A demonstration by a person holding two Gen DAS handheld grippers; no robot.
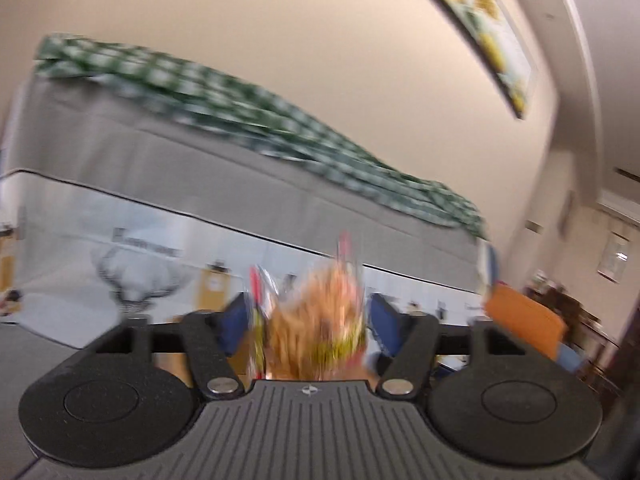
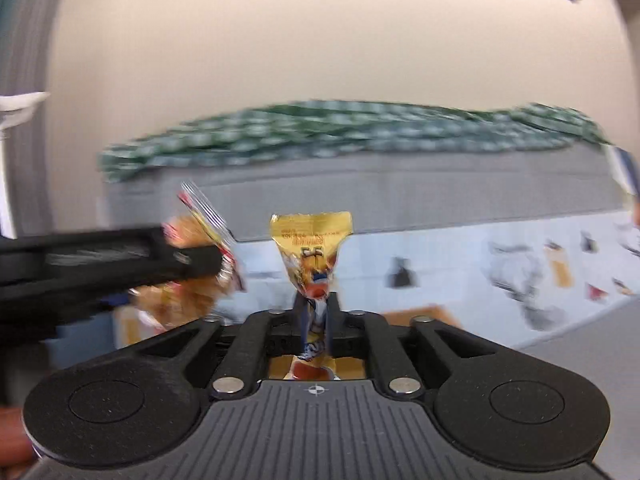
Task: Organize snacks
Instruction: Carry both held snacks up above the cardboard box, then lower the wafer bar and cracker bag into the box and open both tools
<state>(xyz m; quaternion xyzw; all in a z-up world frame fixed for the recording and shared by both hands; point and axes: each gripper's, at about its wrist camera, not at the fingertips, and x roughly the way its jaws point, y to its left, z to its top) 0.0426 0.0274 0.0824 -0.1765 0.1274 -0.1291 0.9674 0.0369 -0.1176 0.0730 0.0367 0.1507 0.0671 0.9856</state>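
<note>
Beige wall fills most of both views, heavy motion blur everywhere. Landmark: the grey mattress (image 2: 360, 184) standing on edge, a green checked blanket (image 2: 340, 132) heaped along its top. Below the mattress runs a pale printed sheet (image 2: 520, 264) with a stag drawing; above and to its right hangs a framed sunflower picture (image 1: 480, 20). Right of the mattress end I see an orange chair (image 1: 524, 320).

In front of the mattress I hold my left gripper (image 1: 308, 316) with an orange snack bag (image 1: 316, 328) between its blue pads (image 1: 234, 320); in the left wrist view there is a gap on both sides of the bag, so the jaws look apart, though blur stops me being sure the pads are clear of it. From the right wrist view that bag sits left of the mattress's middle.

My right gripper (image 2: 316, 312) sits lower, below the mattress edge, jaws narrow and clamped on a yellow snack packet (image 2: 314, 248), crimped end up.

Risks: the orange bag looks loosely seated, so a fast swing could let it slip out. The yellow packet is pinched low on slick foil and could twist or slide. Both grippers are close together, so a collision could knock either snack loose.
</note>
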